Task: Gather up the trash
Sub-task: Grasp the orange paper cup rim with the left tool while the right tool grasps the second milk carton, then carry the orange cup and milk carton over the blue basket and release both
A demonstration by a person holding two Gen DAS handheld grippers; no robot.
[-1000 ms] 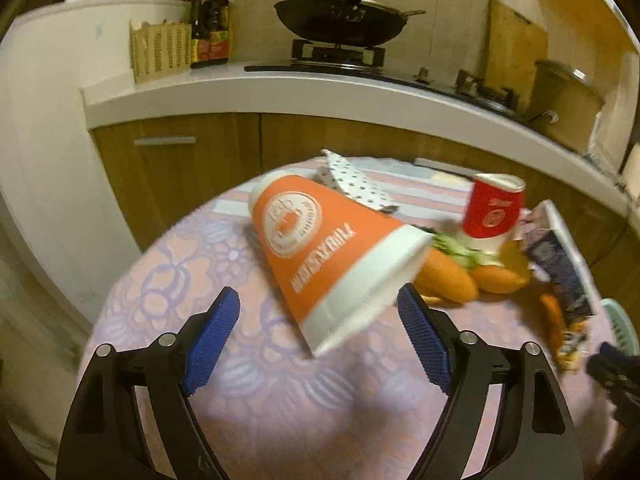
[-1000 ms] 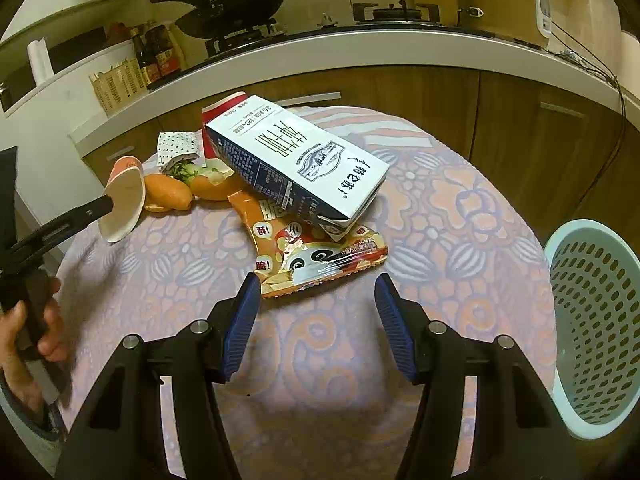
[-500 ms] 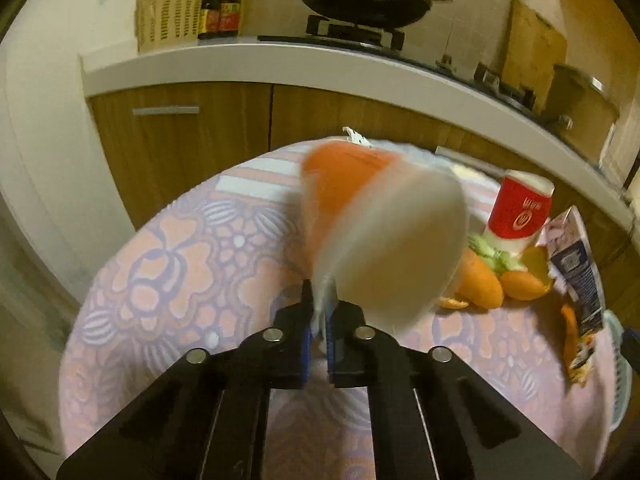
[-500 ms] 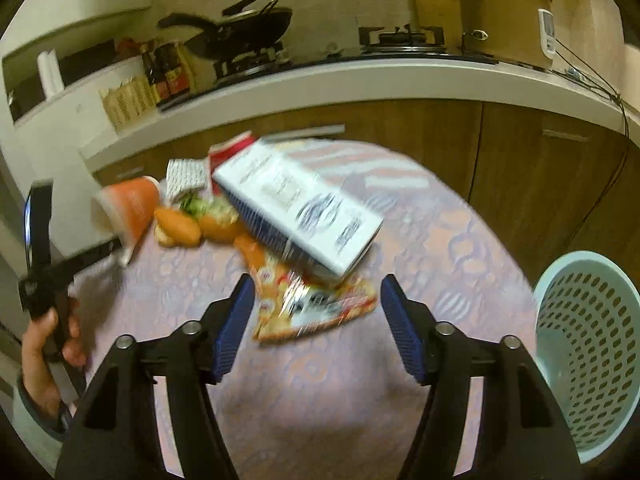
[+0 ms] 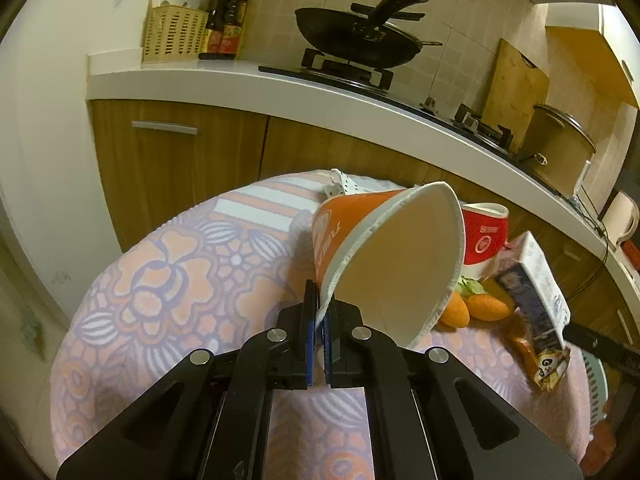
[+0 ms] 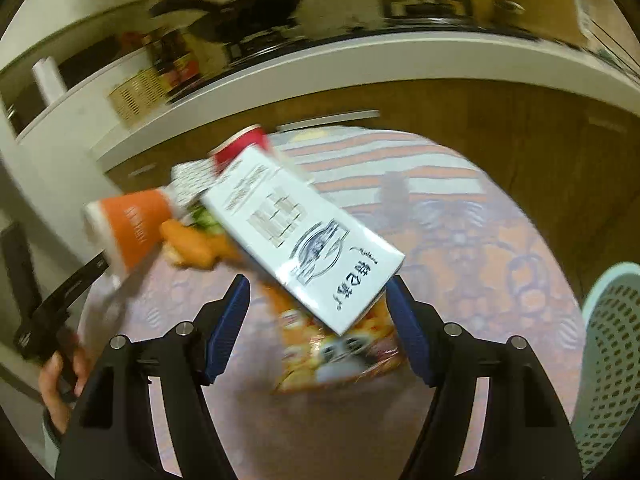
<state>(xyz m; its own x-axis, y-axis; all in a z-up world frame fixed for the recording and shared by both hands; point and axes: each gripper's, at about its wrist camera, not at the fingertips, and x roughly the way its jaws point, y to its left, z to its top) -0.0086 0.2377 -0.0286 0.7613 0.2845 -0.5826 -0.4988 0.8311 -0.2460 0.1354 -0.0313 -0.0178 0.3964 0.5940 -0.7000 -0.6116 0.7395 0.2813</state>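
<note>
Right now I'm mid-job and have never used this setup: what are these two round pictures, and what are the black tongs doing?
No robot here: a person holds a pair of tongs in each hand, with a wide-angle camera on each looking along its fingers. The left picture shows the left tongs shut on the rim of an orange paper cup, lifted above the flowered table. The right picture is blurred; the right tongs stand open, just widened, around a white carton that leans on a snack bag. A red cup, carrots and a pale bin are nearby.
</note>
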